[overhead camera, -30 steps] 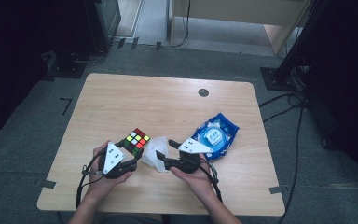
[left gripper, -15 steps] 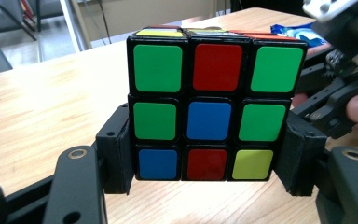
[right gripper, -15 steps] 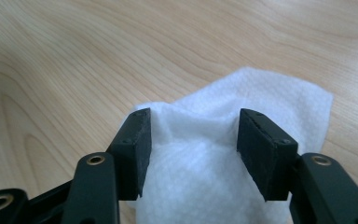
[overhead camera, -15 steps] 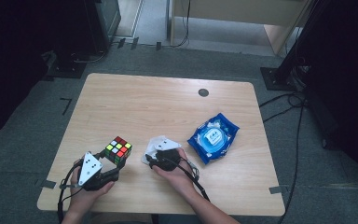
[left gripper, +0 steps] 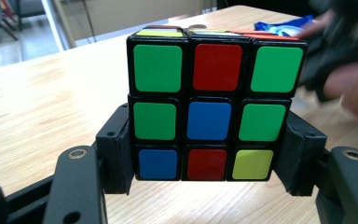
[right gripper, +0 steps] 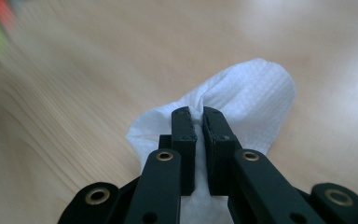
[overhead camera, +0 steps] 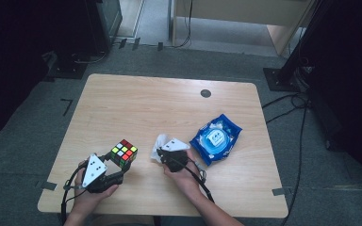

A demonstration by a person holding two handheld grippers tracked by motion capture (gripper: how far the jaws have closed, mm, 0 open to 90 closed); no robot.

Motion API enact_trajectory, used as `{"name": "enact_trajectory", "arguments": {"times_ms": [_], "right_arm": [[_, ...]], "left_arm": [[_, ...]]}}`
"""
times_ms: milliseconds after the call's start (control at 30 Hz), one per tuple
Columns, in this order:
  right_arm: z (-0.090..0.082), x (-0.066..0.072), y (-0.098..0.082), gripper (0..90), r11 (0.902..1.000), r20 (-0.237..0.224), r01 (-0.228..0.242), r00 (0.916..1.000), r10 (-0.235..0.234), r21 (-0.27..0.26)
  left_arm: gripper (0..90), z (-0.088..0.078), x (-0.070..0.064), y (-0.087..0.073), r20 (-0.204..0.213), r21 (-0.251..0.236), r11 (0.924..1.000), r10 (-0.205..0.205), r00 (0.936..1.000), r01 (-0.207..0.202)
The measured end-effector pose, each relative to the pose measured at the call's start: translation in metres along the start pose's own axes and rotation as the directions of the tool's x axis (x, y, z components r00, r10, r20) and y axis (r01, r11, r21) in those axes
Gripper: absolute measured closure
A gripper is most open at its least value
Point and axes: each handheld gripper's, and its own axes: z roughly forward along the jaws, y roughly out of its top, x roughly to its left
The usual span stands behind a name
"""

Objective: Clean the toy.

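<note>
While I look down from the high view, my left gripper clasps a Rubik's cube near the front left of the wooden table, the cube resting on the tabletop. My right gripper sits just right of it, near the table's middle front, its tips in a white tissue. A blue wipes packet lies close by on the right, apart from both grippers, and a small dark round cap sits farther back.

In the left gripper view, my left gripper has its jaws pressed on the two sides of the Rubik's cube at its bottom row; the face toward me shows green, red, blue and yellow squares. The blue wipes packet shows behind, with my other hand blurred at the right.

In the right gripper view, my right gripper has just been closing, and its jaws are pinched together on a fold of the white tissue, which lies crumpled on the wooden table.
</note>
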Motion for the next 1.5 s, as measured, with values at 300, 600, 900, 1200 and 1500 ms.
{"name": "enact_trajectory", "arguments": {"times_ms": [300, 600, 900, 1200, 1500], "right_arm": [[-0.069, 0.024, 0.038, 86.0, 0.9427, -0.196, 0.048, 0.9734, -0.118, -0.33], [-0.068, 0.033, 0.03, 85.8, 0.9526, -0.27, 0.024, 0.9565, -0.11, -0.303], [-0.078, -0.003, 0.021, 85.3, 0.9533, -0.155, -0.067, 0.9876, 0.022, -0.294], [-0.091, -0.031, 0.009, 85.4, 0.9529, -0.037, -0.122, 0.9925, 0.116, -0.278], [-0.101, 0.011, 0.022, 85.3, 0.9432, -0.18, 0.003, 0.9813, -0.067, -0.332]], "left_arm": [[34.1, 0.026, -0.024, 0.004, 0.09, 0.027, 0.9976, 0.062, 0.994, -0.064], [34.2, 0.039, -0.046, 0.012, 0.178, 0.002, 0.9905, 0.135, 0.9747, -0.138], [34.2, 0.049, -0.05, 0.021, 0.232, -0.032, 0.9923, 0.124, 0.9647, -0.12], [34.1, 0.061, -0.042, 0.026, 0.22, -0.025, 0.9963, 0.085, 0.9717, -0.082], [34.2, 0.064, -0.05, 0.028, 0.239, -0.024, 0.9948, 0.101, 0.9656, -0.099]]}}
